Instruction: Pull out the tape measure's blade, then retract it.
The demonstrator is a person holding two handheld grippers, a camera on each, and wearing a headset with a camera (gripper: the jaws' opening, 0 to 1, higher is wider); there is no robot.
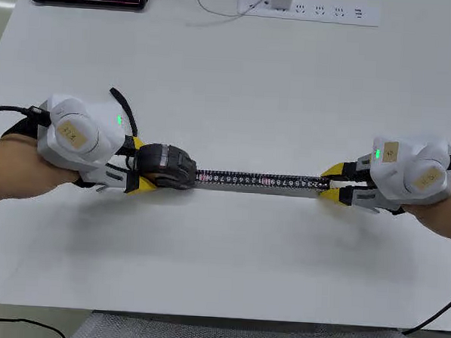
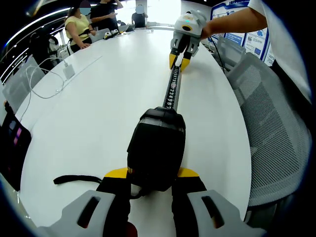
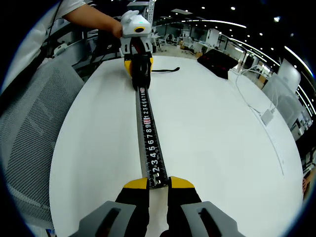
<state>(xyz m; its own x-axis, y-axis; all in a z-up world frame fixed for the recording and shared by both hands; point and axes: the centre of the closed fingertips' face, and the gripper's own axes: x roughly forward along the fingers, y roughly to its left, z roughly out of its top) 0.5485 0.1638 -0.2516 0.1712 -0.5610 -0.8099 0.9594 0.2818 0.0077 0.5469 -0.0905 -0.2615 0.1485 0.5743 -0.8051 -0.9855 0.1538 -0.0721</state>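
Two hand-held grippers share this stretch. Nearest, in the right gripper view, the right hand-held gripper [image 3: 158,183] is closed narrow on the blade's tip. The blade [image 3: 148,128] lies flat on the table [image 3: 212,128], numbers up, running straight to the case [image 3: 140,69], which the left hand-held gripper [image 1: 135,166] clamps at the far end. The pull looks about done, so I judge retracting is due: hold the case fixed, walk the tip back in line with the case's mouth, and ease it in rather than letting it snap.
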